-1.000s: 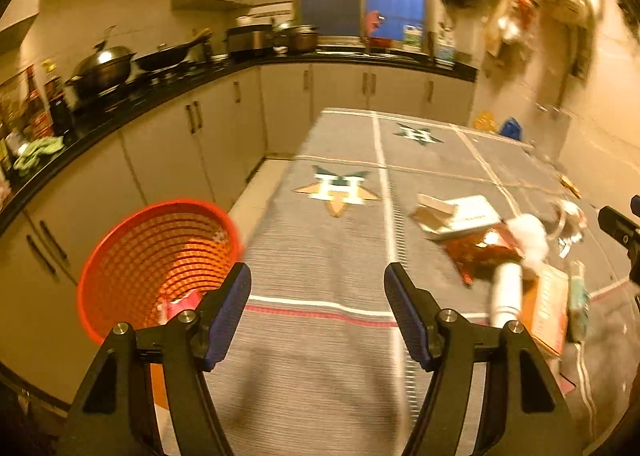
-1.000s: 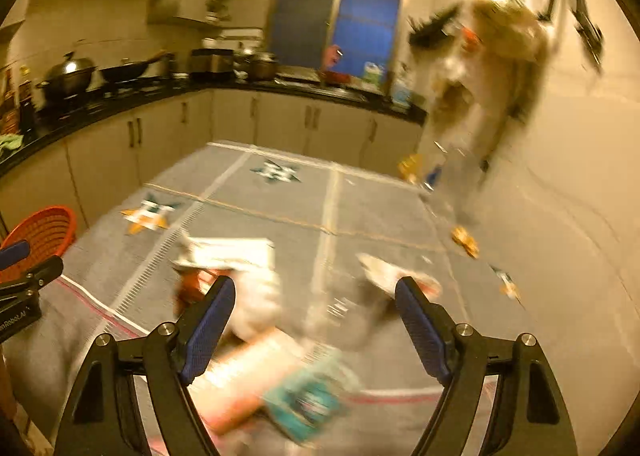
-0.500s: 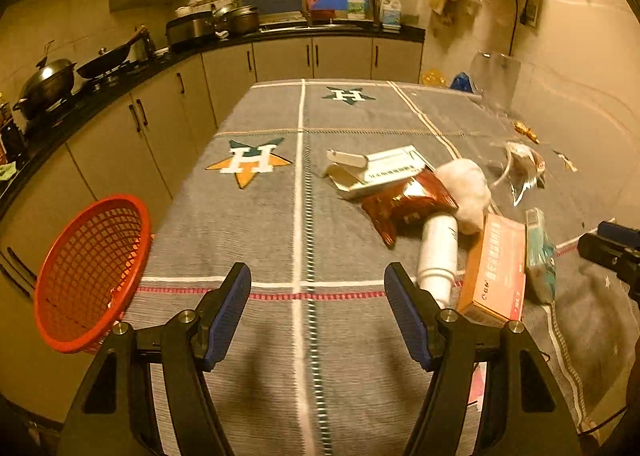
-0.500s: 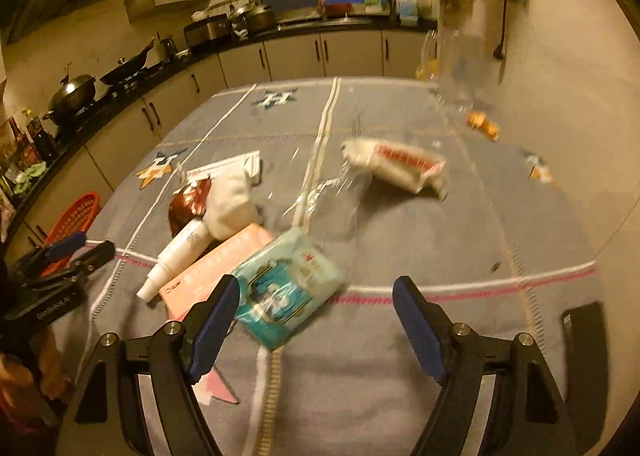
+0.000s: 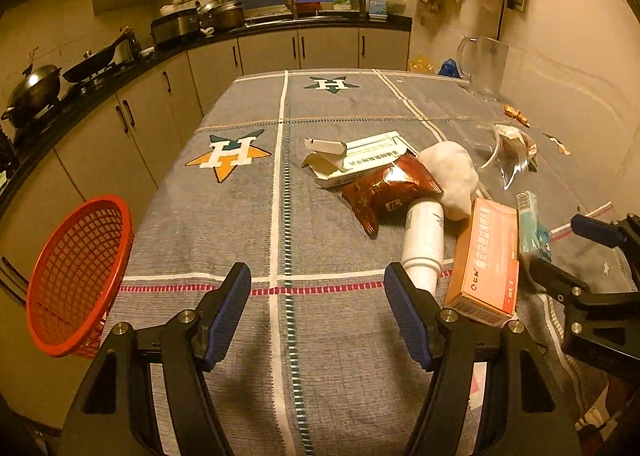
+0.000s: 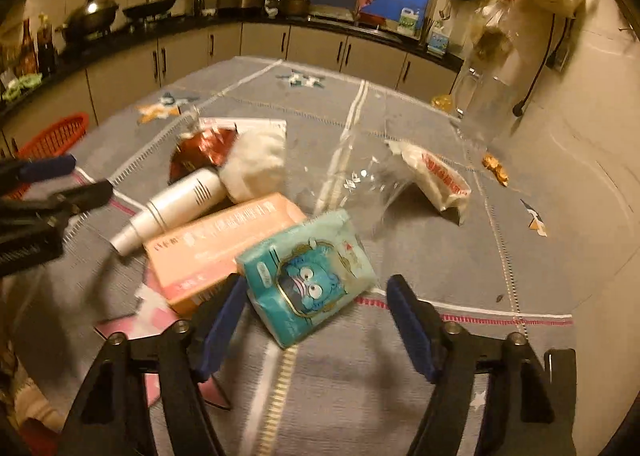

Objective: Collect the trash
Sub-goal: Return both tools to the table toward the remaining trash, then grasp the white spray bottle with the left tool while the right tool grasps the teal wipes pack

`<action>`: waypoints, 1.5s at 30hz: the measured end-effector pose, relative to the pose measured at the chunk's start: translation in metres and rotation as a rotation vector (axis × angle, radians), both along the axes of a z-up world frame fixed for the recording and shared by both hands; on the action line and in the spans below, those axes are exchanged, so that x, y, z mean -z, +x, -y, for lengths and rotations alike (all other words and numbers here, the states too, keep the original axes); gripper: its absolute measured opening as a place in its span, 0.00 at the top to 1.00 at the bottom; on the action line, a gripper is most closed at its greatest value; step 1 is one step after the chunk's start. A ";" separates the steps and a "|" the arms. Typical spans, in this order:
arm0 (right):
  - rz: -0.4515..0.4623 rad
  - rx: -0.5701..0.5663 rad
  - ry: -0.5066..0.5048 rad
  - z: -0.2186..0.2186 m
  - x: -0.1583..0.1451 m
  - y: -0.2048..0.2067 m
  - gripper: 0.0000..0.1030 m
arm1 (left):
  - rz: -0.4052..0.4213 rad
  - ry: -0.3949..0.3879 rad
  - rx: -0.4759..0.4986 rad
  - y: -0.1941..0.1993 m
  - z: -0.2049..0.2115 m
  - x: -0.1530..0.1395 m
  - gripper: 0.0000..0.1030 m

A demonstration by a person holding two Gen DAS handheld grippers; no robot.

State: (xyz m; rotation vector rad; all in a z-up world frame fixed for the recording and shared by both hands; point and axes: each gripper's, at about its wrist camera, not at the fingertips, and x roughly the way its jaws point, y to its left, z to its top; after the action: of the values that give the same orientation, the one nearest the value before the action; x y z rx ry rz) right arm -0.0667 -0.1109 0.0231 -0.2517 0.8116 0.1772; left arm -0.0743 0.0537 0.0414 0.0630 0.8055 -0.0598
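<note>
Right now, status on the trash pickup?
Left gripper open, empty. Right gripper closing around teal tissue pack, not gripped. Orange box touches it.

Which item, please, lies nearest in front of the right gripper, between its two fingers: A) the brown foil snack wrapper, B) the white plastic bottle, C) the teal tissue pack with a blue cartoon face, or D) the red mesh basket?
C: in the right wrist view the teal tissue pack lies directly ahead of the right gripper, between its open fingers and leaning against the orange cardboard box.
</note>
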 end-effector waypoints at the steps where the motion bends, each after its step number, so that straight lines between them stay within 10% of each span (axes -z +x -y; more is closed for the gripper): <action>1: -0.008 0.000 -0.006 0.002 0.002 0.001 0.29 | -0.005 -0.003 0.003 0.001 0.000 0.001 0.34; 8: 0.036 -0.029 -0.109 -0.005 0.011 0.000 0.36 | -0.037 -0.018 0.035 0.006 0.008 0.005 0.34; 11: 0.001 -0.005 -0.100 -0.001 0.014 0.007 0.85 | -0.071 -0.031 0.066 0.009 0.014 0.007 0.34; 15: -0.020 0.025 -0.017 0.017 0.009 0.010 0.93 | -0.092 -0.042 0.100 0.014 0.022 0.010 0.34; 24: -0.005 0.031 0.212 0.049 -0.017 0.004 0.96 | -0.147 -0.060 0.158 0.042 0.044 0.018 0.42; 39: -0.002 0.029 0.285 0.065 -0.017 0.001 0.96 | -0.158 -0.025 0.148 0.053 0.056 0.026 0.69; 41: -0.011 0.033 0.282 0.066 -0.016 0.002 0.89 | -0.151 -0.022 0.148 0.049 0.056 0.024 0.69; 44: -0.030 0.077 0.317 0.075 -0.017 0.007 0.24 | -0.127 -0.028 0.146 0.041 0.054 0.018 0.69; 45: -0.029 0.091 0.359 0.080 -0.017 0.009 0.18 | -0.123 -0.033 0.147 0.040 0.053 0.016 0.70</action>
State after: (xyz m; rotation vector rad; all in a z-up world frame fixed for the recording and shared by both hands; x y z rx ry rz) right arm -0.0581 -0.1911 0.0405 0.1259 0.8037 0.2372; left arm -0.0344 0.0007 0.0251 0.0885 0.9213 -0.2178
